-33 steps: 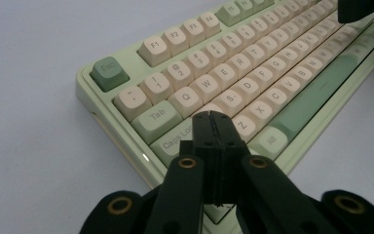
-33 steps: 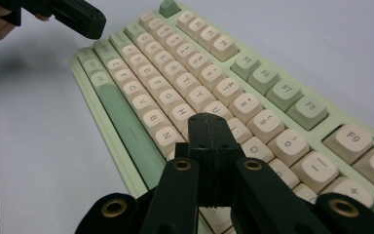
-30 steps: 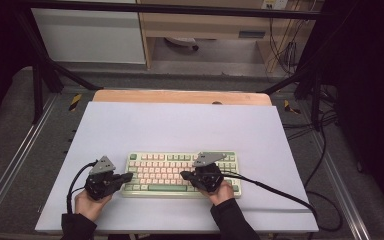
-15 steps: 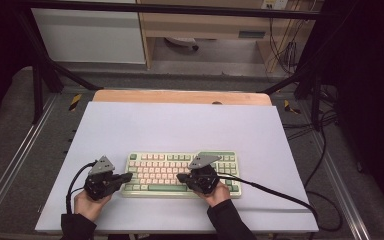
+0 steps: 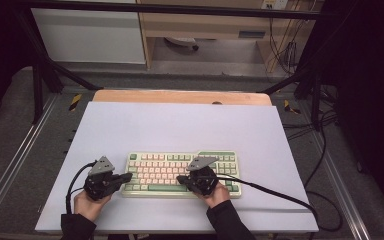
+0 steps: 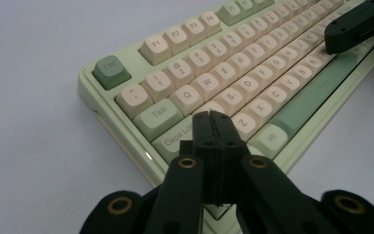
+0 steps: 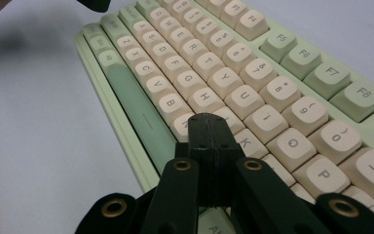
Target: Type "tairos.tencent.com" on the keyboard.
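Keyboard [image 5: 180,171] lies under both closed hand-held grippers, left [image 6: 213,122] and right [image 7: 209,122].

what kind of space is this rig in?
Probably a lab data-collection station: a white table inside a black metal frame, loose cables at the back, and just a green-and-cream keyboard staged between both closed claws.

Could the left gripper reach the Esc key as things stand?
Probably yes. The left gripper, its jaws shut, hovers over the keyboard's Caps Lock corner, and the Esc key lies just beyond with nothing between them.
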Available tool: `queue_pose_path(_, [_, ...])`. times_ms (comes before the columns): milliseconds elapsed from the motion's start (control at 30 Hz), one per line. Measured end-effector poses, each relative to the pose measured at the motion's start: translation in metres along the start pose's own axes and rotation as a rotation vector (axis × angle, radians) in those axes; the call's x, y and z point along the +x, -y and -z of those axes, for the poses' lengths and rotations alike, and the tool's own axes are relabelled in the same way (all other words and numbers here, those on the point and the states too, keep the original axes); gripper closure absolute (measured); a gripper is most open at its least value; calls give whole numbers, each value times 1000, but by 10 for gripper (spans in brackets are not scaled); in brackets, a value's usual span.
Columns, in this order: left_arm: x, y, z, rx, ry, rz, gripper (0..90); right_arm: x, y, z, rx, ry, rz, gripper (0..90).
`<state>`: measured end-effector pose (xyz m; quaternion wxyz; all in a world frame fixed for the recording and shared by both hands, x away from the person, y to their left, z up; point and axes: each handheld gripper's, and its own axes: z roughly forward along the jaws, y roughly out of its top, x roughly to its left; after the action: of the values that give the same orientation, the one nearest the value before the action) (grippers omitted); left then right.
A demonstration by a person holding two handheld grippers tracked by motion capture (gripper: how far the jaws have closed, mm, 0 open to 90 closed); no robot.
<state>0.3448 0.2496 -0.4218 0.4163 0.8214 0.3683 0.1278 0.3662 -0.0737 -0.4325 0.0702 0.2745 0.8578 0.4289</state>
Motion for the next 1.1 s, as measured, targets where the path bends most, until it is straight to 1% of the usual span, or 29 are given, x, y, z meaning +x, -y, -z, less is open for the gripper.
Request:
queue_pose_path(133, [0,0,0,0,0,1,900,0,1,-1,-2,-5,-1,900])
queue_pose_path(233, [0,0,0,1,1,1,900,0,2,-3,15,3,11,900])
queue_pose_path(300, [0,0,0,2,1,1,900,1,2,-3,8,3,12,900])
queue_pose_path(400, [0,0,0,0,1,-1,900,0,2,-1,11,9,9,900])
queue_pose_path(433, [0,0,0,0,0,1,900,1,1,0,2,8,4,900])
queue_pose_path(500, [0,0,0,0,2,1,900,1,-1,4,-15,9,4,900])
queue_pose_path(733, [1,1,2,-2,-1,1,900,-5,-9,24,-49,39,3,900])
queue_pose_path(867, [2,1,3,-5,-3,2,900,-13,-8,37,-70,57,-11,900])
queue_pose_path(933, [2,1,4,-6,-4,0,900,-17,-5,44,-83,58,-34,900])
queue_pose_path(967, [2,1,4,-6,-4,-1,895,-19,-3,47,-88,66,-37,889])
queue_pose_path(1000, [2,1,4,-7,-5,-2,879,-21,-2,50,-92,75,-41,840])
queue_pose_path(1033, [2,2,4,-8,-9,-1,858,-23,0,52,-91,86,-50,808])
queue_pose_path(1067, [2,2,4,-9,-11,-2,829,-26,2,55,-88,97,-59,797])
queue_pose_path(1100, [2,2,4,-10,-16,-1,797,-27,3,57,-83,98,-61,771])
